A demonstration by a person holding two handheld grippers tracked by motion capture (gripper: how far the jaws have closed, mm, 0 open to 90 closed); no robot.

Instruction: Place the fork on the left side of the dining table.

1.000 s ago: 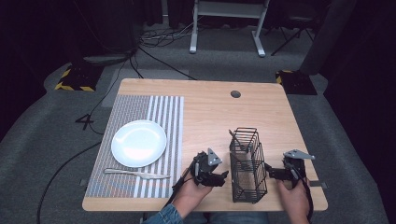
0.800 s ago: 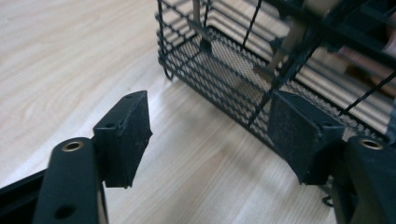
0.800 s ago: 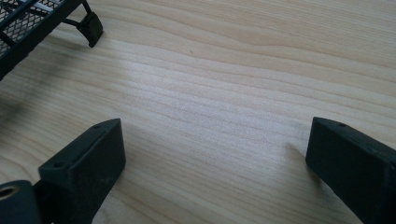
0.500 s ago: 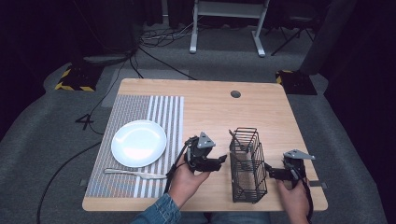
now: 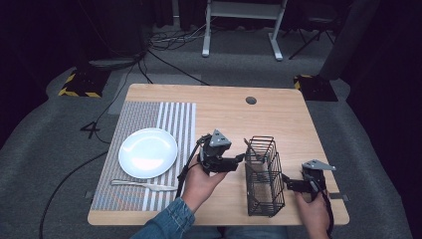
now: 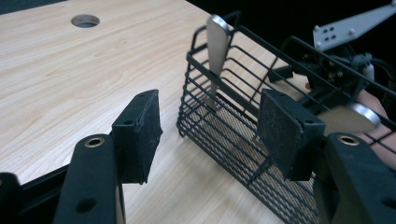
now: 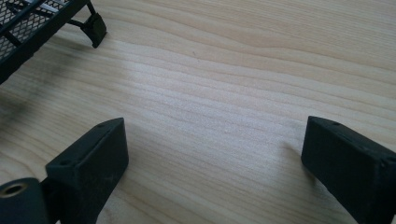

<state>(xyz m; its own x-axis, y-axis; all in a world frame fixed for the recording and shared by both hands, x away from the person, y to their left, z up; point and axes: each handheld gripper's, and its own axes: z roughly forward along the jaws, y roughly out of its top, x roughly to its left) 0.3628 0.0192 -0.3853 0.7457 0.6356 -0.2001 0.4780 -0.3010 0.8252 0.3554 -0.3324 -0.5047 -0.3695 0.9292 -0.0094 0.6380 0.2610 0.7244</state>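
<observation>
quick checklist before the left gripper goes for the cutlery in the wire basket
1. Left gripper open wide enough: ok, jaws apart, nothing between them.
2. Utensil handle reachable: ok, it rises above the wire basket rim.
3. Gripper lined up with handle: not ok, handle sits beyond the jaws, farther back in the basket.
4. Right gripper ready to steady the basket: cannot tell; open, beside it, not touching.
5. Landing spot ready: ok, plate bare on the placemat, fork beside it.

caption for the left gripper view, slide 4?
Open left gripper faces a black wire basket on the wooden table, a metal utensil handle standing inside.
</observation>
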